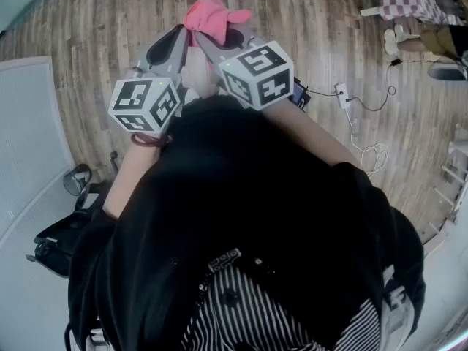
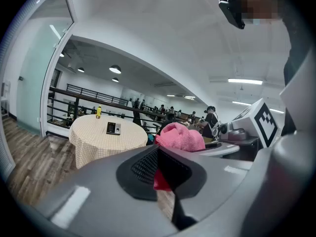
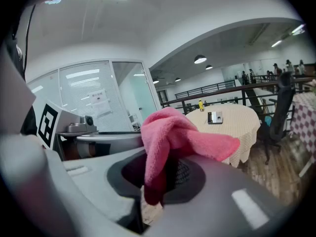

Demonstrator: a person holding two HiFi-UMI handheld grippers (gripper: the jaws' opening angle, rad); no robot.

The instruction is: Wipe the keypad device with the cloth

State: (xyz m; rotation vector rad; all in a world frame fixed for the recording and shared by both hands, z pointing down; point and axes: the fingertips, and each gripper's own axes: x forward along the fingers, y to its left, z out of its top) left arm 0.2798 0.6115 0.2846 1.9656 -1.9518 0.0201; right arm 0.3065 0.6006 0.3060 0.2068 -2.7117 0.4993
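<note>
Cloth in hand, wiping not begun. My right claw [image 3: 152, 184] is clamped on the pink cloth [image 3: 170, 132], and my left claw [image 2: 164, 177] appears to pinch a corner of it. The keypad device [image 3: 215, 117] lies untouched on the round bench [image 3: 242, 127], well apart, so all wiping remains.

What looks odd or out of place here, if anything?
Nothing looks spilled or broken. The odd part is that the pink cloth hangs bunched in mid-air, pinched by both the left gripper and the right gripper, while the keypad it should wipe lies on a round table well across the room.
</note>
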